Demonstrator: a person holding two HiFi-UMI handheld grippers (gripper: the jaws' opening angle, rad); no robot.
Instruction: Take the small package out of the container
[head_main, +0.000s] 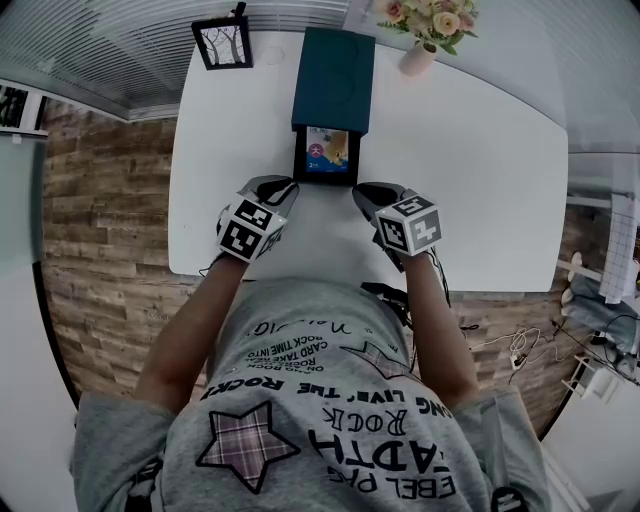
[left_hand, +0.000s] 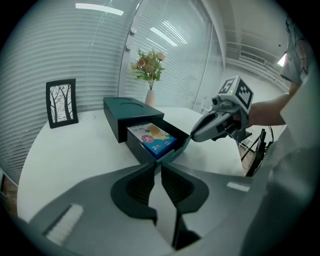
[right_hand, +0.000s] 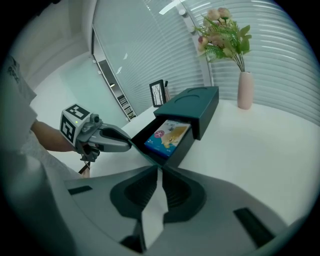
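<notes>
Small package (head_main: 328, 152): it lies flat and face up in the pulled-out drawer (head_main: 299, 160) of the dark teal container (head_main: 333, 80).

Head view: the package face is blue and yellow, and its print is too small to read. The person's shirt shows the word "ROCK" beside a plaid star. The left gripper (head_main: 286, 191) and the right gripper (head_main: 362, 193) each meet one front corner of the drawer. The white table (head_main: 470, 180) lies open to both sides of the container. A picture frame (head_main: 222, 42) and a vase of flowers (head_main: 420, 55) stand near the far edge. The floor (head_main: 110, 200) is wood plank.

Left gripper view: the jaws are nearly together with a thin slit between them. Their tips pinch the drawer's near front corner. The package fills most of the drawer and carries a white disc with a red mark. Slatted blinds (left_hand: 75, 50) line the wall behind.

Right gripper view: the jaws are likewise drawn close and pinch the other front corner. The drawer top is open above the package.
</notes>
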